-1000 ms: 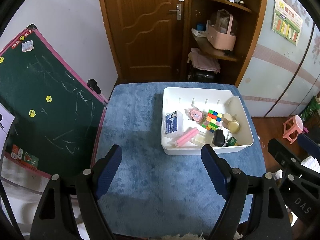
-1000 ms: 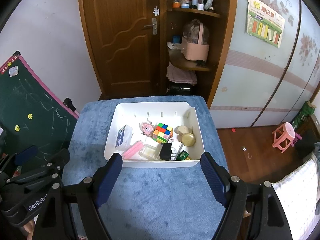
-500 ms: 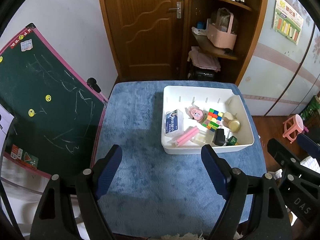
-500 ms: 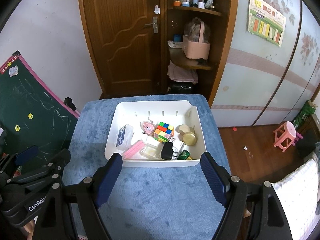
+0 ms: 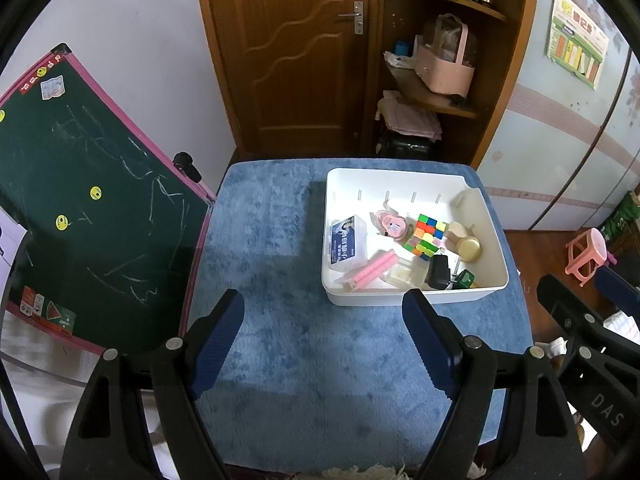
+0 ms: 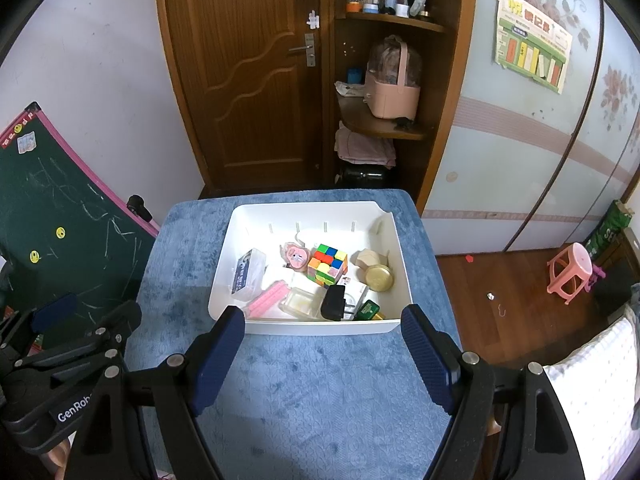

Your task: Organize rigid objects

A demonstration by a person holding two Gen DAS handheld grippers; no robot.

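A: Where are our things now, and where do they lie from the fingers?

B: All of them sit inside the white tray [image 6: 324, 326], which stands on the blue surface [image 6: 320, 392] ahead of both tools. Our right gripper [image 6: 322, 356] is centred on the tray's near wall, and we judge it the nearer one. From our left gripper [image 5: 322, 344] the tray [image 5: 416, 300] lies ahead and to the right.

A: And the fingers?

B: Both pairs are spread wide and they hold nothing. They hover above the surface, apart from the tray.

A: What is in the tray?

B: A colour cube [image 6: 327, 264] is in the middle, a gold round lid [image 6: 380, 277] to its right, a black charger [image 6: 334, 303] at the near wall. The pink sticks [image 6: 270, 299] lie diagonal, their long axis going from near-left to far-right. A clear box with a blue label [image 6: 249, 274] lies along the left wall.

A: Can we read some writing?

B: On the box label the print is too small for us. On the left tool's body, in the right view, we read "GenRob", cut off; on the right tool, in the left view, "DAS".

A: So the next reach?

B: We think the right hand goes straight forward; the sticks would need turned fingers.
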